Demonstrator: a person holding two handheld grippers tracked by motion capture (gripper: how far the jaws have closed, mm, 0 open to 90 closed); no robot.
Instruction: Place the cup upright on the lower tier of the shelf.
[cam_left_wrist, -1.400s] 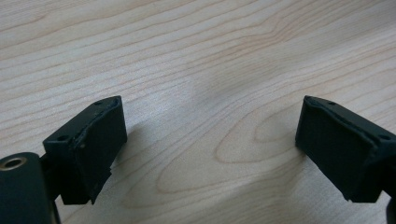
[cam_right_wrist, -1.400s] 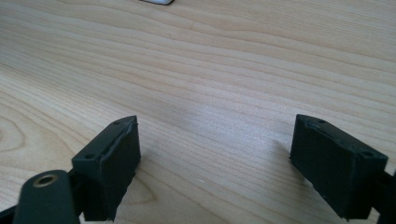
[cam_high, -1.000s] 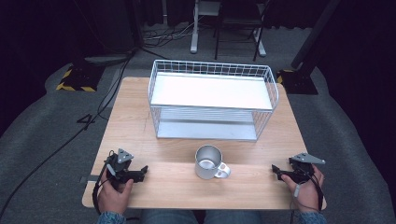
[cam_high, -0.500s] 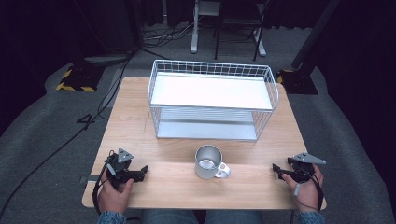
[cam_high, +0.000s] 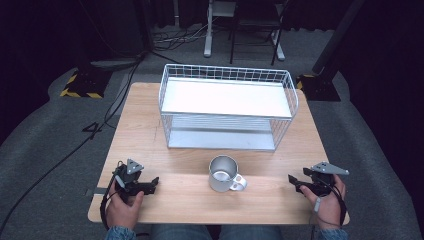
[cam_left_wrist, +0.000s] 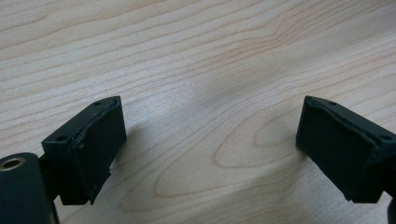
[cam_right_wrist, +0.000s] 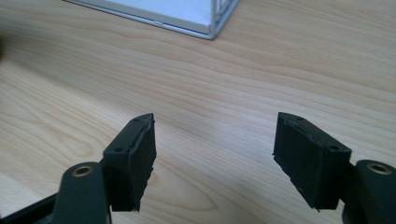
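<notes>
Two grippers, left gripper (cam_high: 150, 185) and right gripper (cam_high: 296, 182), are held with fingers apart; the metal mug (cam_high: 224, 173) could be toppled by an off-centre approach.

bare table (cam_high: 190, 202) lay between my left gripper (cam_high: 152, 186) and right gripper (cam_high: 295, 181), except the metal mug (cam_high: 223, 173) midway; the wire rack (cam_high: 227, 106) blocked the far half.
</notes>
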